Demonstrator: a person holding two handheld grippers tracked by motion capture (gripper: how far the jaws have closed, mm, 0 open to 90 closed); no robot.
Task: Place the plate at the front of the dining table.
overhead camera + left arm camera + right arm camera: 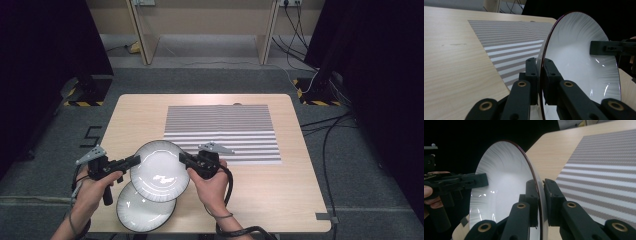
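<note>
A white plate [160, 170] with a dark rim is held above the table between both grippers. My left gripper [134, 161] is shut on its left rim, and my right gripper [183, 158] is shut on its right rim. In the left gripper view the plate [576, 60] stands edge-on between the jaws of the left gripper [539, 65], with the other gripper's jaw across from it. The right gripper view shows the same plate [504, 185] pinched by the right gripper [539, 185]. A second white plate [142, 210] lies on the table beneath, partly covered by the held one.
A grey-and-white striped mat [222, 132] lies on the far middle of the wooden table [280, 195]. Cables [330, 125] trail on the floor to the right. Dark stands flank the table at the back.
</note>
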